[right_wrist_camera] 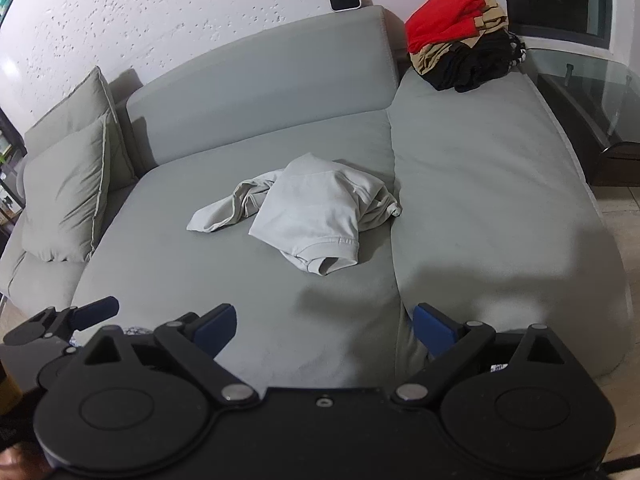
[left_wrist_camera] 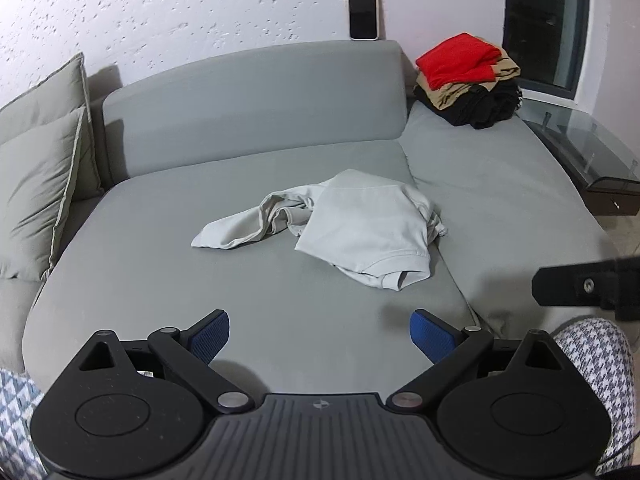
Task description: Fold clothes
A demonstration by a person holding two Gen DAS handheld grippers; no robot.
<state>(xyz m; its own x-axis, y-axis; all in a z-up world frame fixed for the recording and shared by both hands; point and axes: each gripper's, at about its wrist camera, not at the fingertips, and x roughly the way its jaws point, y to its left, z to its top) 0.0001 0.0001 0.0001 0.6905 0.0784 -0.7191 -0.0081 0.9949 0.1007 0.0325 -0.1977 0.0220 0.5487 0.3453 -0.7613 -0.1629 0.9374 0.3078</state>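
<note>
A crumpled light grey shirt [left_wrist_camera: 344, 222] lies in the middle of the grey sofa seat [left_wrist_camera: 200, 288]; it also shows in the right wrist view [right_wrist_camera: 312, 212]. My left gripper [left_wrist_camera: 320, 336] is open and empty, held above the seat's front edge, short of the shirt. My right gripper [right_wrist_camera: 324, 328] is open and empty, also short of the shirt, near the seam between the two seat cushions. Part of the right gripper [left_wrist_camera: 580, 288] shows at the right edge of the left wrist view, and part of the left gripper [right_wrist_camera: 80, 314] shows at the left of the right wrist view.
A pile of folded clothes, red on top of tan and black [left_wrist_camera: 468, 80], sits at the far right corner of the sofa. A phone [left_wrist_camera: 363, 13] leans on the wall above the backrest. Grey cushions [left_wrist_camera: 36, 184] stand at the left. A glass side table [left_wrist_camera: 592, 148] is at the right.
</note>
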